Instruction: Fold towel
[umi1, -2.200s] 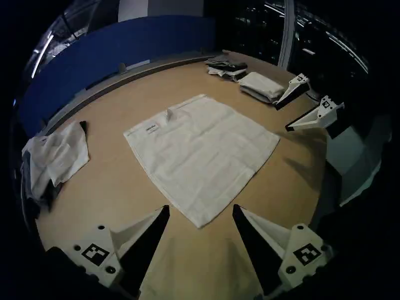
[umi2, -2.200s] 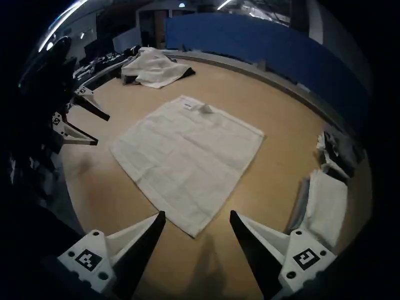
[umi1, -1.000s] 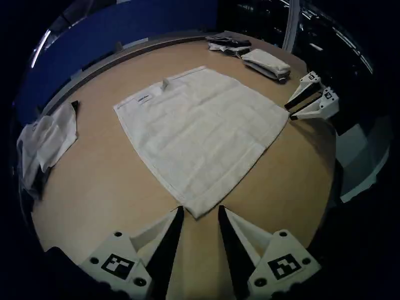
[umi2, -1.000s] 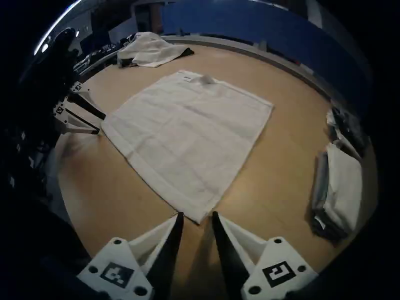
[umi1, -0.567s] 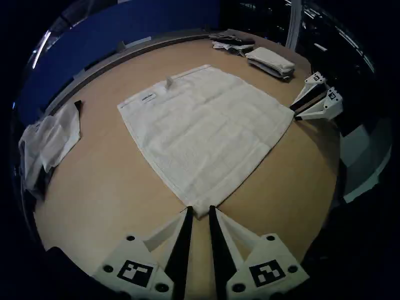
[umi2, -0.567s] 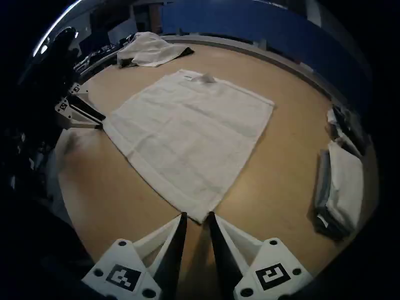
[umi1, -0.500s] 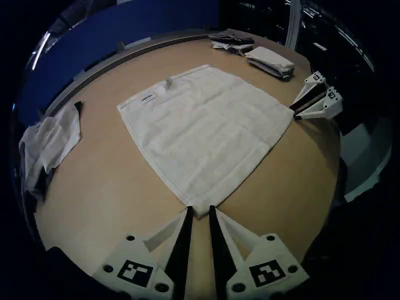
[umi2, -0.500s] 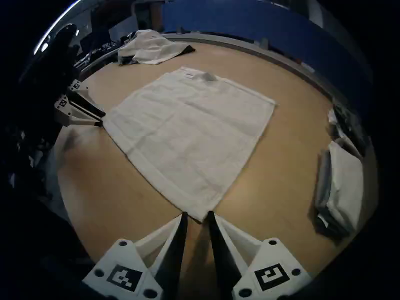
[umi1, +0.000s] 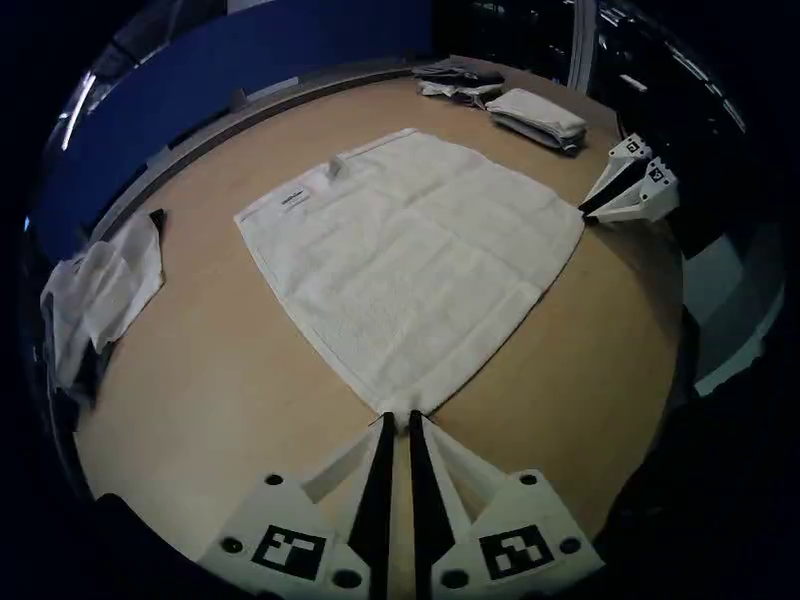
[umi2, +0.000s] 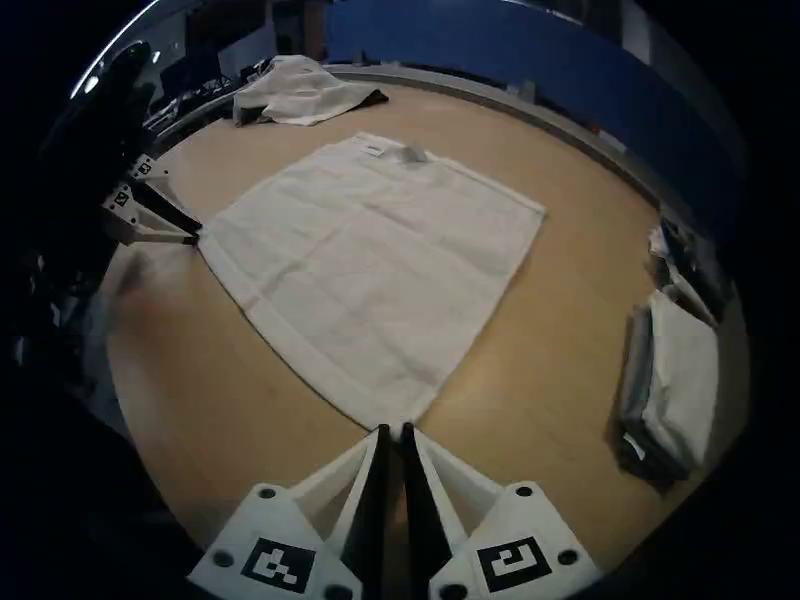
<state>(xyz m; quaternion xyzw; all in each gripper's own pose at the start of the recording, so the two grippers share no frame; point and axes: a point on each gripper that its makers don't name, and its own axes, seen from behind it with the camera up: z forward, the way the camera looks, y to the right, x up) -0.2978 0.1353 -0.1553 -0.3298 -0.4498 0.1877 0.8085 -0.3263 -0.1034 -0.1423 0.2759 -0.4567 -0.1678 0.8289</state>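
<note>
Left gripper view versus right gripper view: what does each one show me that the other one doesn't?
Left gripper view: the left gripper up close, closed on one towel corner. Right gripper view: the right gripper up close, closed on the neighbouring corner. Shared: the flat towel, wooden table, folded stack, crumpled cloth, and the other gripper far off.

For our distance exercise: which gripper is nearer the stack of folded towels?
Right. The right gripper grips a towel corner close to the stack of folded towels; the left gripper grips another corner farther away.
</note>
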